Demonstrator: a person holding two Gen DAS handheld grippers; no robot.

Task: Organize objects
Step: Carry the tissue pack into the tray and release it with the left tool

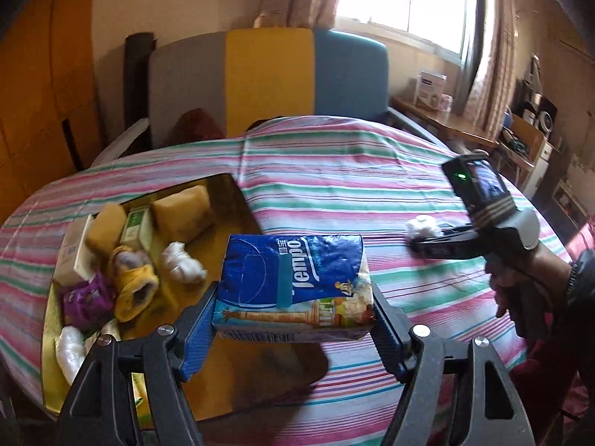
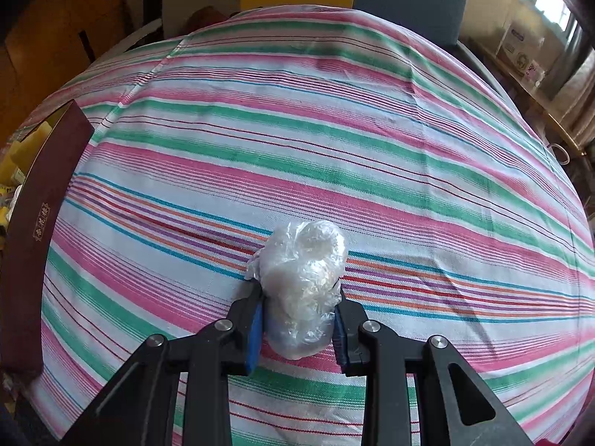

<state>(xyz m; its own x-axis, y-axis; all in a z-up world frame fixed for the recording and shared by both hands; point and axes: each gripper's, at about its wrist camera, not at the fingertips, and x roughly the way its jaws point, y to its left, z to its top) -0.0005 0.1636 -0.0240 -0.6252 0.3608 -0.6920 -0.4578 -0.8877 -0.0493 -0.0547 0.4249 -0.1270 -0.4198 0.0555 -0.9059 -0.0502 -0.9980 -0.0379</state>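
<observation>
My left gripper is shut on a blue Tempo tissue pack and holds it above the right edge of a gold-lined box. The box holds yellow sponges, a yellow toy, a purple wrapper and white plastic-wrapped bundles. My right gripper is closed around a clear plastic-wrapped bundle that rests on the striped tablecloth. In the left wrist view the right gripper lies low on the cloth at the right with the white bundle at its tip.
The box's dark red outer wall stands at the left edge of the right wrist view. A grey, yellow and blue chair back stands behind the table. A wooden side table with boxes is by the window.
</observation>
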